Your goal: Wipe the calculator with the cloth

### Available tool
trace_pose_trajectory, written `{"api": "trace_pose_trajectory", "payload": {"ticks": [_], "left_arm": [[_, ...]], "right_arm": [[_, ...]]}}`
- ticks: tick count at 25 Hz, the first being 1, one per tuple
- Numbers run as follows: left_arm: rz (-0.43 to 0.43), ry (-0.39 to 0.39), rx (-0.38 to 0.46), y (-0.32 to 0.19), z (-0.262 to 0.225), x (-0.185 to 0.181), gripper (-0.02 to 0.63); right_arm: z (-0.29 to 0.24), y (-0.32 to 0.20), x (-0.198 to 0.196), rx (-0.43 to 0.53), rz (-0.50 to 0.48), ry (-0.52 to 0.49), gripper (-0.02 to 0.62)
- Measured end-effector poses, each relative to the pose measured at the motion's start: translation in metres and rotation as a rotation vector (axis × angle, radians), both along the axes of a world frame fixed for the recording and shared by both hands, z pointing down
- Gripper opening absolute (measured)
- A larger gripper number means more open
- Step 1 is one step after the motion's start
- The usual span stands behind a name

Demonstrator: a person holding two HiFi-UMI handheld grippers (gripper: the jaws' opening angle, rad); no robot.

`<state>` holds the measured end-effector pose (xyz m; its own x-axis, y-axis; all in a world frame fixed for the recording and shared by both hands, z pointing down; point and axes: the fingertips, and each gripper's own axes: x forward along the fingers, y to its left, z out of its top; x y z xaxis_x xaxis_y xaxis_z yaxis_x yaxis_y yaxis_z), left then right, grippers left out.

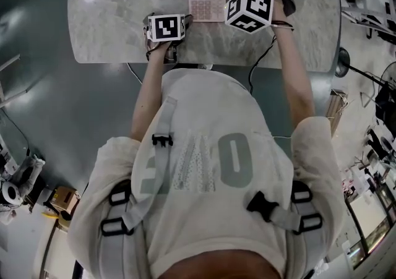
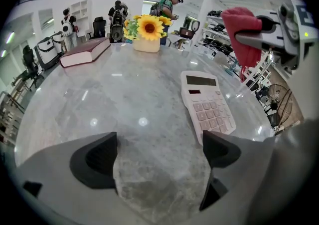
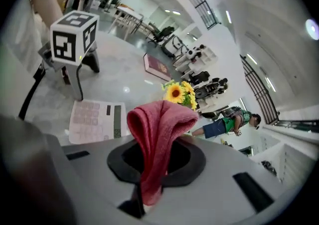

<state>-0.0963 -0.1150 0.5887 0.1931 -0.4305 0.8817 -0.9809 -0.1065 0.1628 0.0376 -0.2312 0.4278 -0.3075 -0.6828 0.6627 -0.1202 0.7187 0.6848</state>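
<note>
1. One table (image 1: 111, 30): pale marble with rounded corners, and everything sits on it.
2. Two grippers are in play. The left gripper (image 2: 159, 144) is down low over the marble, jaws spread wide, with only bare tabletop between them.
3. The right gripper (image 3: 154, 155) is up in the air, jaws clamped tight on the cloth.
4. One book (image 2: 84, 52): dark red, closed, lying flat at the far left of the table, well apart from the grippers.
5. One calculator (image 2: 207, 102): pale pink, flat on the marble, display end pointing away from the person. It lies ahead and to the right of the left gripper's jaws. Its near corner is just beside the right-hand jaw tip, outside the gap. In the head view it sits between the two marker cubes.
6. One pot of flowers (image 2: 148, 29): yellow sunflowers at the table's far edge, near the book.
7. One cloth (image 3: 157, 129): red, doubled over, with a loop poking out past the right gripper's jaw tips. In the left gripper view it hangs above and to the right of the calculator, clear of it.
</note>
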Motion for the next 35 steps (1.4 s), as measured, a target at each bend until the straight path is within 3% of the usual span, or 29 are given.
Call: {"api": "trace_pose_trajectory", "payload": {"ticks": [4, 13, 23, 30, 35], "left_arm": [[0.004, 0.002, -0.001, 0.0, 0.001, 0.002, 0.518], [0.005, 0.003, -0.004, -0.001, 0.003, 0.0, 0.518], [0.007, 0.008, -0.016, 0.001, 0.003, 0.002, 0.518], [0.005, 0.002, -0.02, 0.0, 0.004, -0.001, 0.518], [0.001, -0.006, -0.022, 0.0, 0.001, 0.0, 0.518]], "right_arm": [[0.026, 0.002, -0.002, -0.009, -0.052, 0.127, 0.055], [0.08, 0.005, -0.006, -0.063, -0.097, 0.275, 0.054], [0.114, 0.013, -0.004, -0.11, -0.087, 0.325, 0.054], [0.119, 0.015, -0.006, -0.082, -0.075, 0.339, 0.054], [0.123, 0.026, -0.006, -0.137, -0.062, 0.295, 0.054]]}}
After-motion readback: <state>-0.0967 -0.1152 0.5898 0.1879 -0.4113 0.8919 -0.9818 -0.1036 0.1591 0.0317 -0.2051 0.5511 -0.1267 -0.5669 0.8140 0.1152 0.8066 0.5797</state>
